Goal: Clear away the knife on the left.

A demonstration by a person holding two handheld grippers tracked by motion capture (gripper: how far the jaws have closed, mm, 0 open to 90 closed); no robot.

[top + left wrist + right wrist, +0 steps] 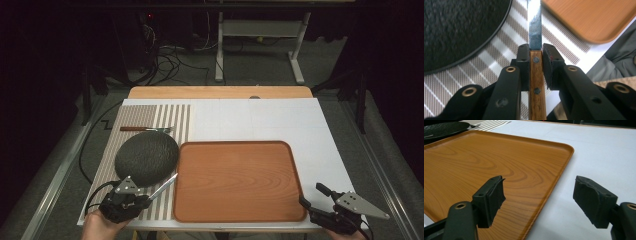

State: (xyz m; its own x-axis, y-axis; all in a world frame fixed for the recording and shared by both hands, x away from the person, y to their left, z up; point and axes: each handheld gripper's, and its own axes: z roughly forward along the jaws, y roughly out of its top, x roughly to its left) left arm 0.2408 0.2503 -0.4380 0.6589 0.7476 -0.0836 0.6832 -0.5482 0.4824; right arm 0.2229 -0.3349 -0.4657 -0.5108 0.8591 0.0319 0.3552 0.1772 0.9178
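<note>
The left gripper (535, 53) clamps a wooden-handled knife (535, 30) by its handle, blade out over the striped placemat (150, 117) between dark plate (146, 157) and wooden tray (239, 180). The right gripper (539, 195) gapes empty beside the tray's corner.

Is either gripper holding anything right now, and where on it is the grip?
The left gripper holds a knife by its wooden handle, pads clamped just below the blade. The right gripper is open and holds nothing.

Tray (240, 182) as landmark: plate (146, 157) just left of it on striped mat (172, 117); fork (145, 129) behind plate; knife (165, 186) between plate and tray, held in the left gripper (145, 200).
</note>
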